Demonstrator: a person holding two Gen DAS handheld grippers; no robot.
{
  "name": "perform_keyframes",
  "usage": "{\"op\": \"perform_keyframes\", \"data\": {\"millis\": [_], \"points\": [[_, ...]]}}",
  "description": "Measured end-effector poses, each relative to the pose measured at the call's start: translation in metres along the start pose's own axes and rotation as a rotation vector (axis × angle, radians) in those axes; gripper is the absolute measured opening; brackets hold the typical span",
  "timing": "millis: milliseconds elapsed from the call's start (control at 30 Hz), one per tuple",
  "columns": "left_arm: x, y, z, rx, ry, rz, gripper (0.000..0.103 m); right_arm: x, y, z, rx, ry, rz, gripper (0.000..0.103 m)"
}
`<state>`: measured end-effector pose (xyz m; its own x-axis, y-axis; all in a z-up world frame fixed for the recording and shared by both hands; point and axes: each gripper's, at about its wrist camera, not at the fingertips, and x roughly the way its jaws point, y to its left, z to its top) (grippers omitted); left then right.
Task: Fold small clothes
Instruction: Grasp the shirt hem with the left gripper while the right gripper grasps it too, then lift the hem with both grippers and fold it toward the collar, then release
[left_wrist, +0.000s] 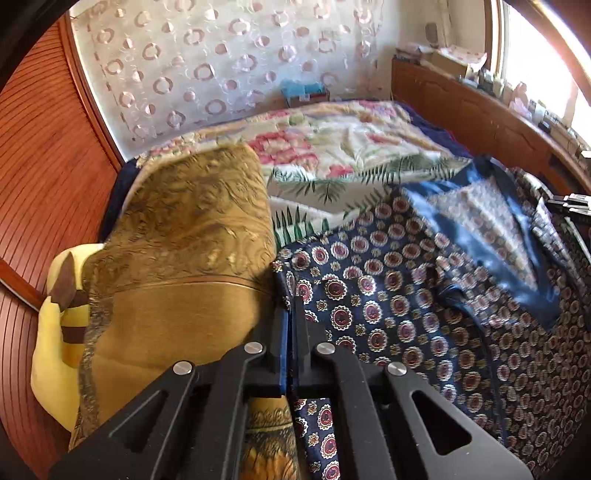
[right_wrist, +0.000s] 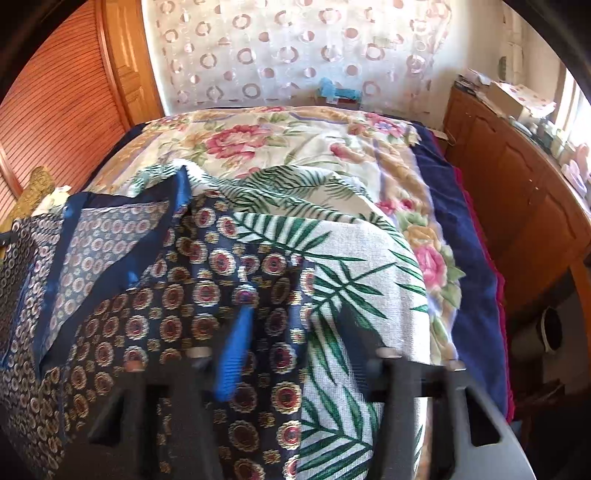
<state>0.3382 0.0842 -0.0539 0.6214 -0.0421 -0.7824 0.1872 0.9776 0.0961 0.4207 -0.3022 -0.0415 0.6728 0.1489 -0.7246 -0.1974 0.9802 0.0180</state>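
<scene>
Navy cloth with red and gold round medallions made up the shirt (left_wrist: 406, 295), which lay spread on the bed with its shiny blue collar (left_wrist: 461, 236) open toward twelve o'clock. In the left wrist view the shirt filled the picture from three to six o'clock. The left gripper (left_wrist: 290, 314) had its two black fingers pressed together on the shirt's left edge, with a thin fold of cloth pinched between them.

In the right wrist view the shirt (right_wrist: 166, 295) covered the side from six to nine o'clock. The right gripper (right_wrist: 291, 317) was blurred. Its blue pad (right_wrist: 236, 354) lay against the shirt's right edge, and the cloth ran between its fingers, but I could not tell if they were squeezing it.

Under the shirt lay a white towel with green leaves (right_wrist: 351, 280). Beneath that was a flowered blanket (left_wrist: 332, 144) reaching toward twelve o'clock. A gold patterned cushion (left_wrist: 184, 258) stood just beside the shirt at nine o'clock in the left view, with a yellow plush toy (left_wrist: 55, 332) behind it. A wooden cabinet (right_wrist: 517, 192) stood at three o'clock, and a curtain with pink rings (right_wrist: 295, 51) hung at twelve o'clock.
</scene>
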Motion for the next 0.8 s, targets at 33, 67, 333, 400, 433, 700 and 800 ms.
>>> {"op": "perform_keyframes", "data": {"millis": [33, 67, 333, 400, 433, 700, 800], "points": [[-0.008, 0.001, 0.000, -0.005, -0.021, 0.000, 0.002, -0.002, 0.001, 0.000, -0.004, 0.002, 0.011, 0.006], [-0.017, 0.002, 0.001, -0.009, -0.045, -0.001, 0.002, -0.004, 0.002, 0.000, -0.017, 0.003, 0.003, 0.004], [-0.098, -0.003, 0.002, -0.021, -0.211, -0.038, 0.002, -0.070, -0.003, 0.004, 0.025, -0.191, -0.067, 0.001], [-0.113, -0.010, 0.000, -0.010, -0.236, -0.048, 0.002, -0.087, 0.003, 0.002, 0.016, -0.212, -0.066, 0.001], [-0.125, -0.014, -0.005, -0.003, -0.255, -0.055, 0.002, -0.096, 0.007, 0.000, 0.007, -0.224, -0.070, 0.001], [-0.187, -0.029, -0.039, 0.015, -0.348, -0.095, 0.002, -0.172, 0.034, -0.041, -0.031, -0.327, -0.052, 0.001], [-0.207, -0.032, -0.061, 0.019, -0.373, -0.102, 0.002, -0.200, 0.041, -0.066, -0.045, -0.351, -0.036, 0.001]]}}
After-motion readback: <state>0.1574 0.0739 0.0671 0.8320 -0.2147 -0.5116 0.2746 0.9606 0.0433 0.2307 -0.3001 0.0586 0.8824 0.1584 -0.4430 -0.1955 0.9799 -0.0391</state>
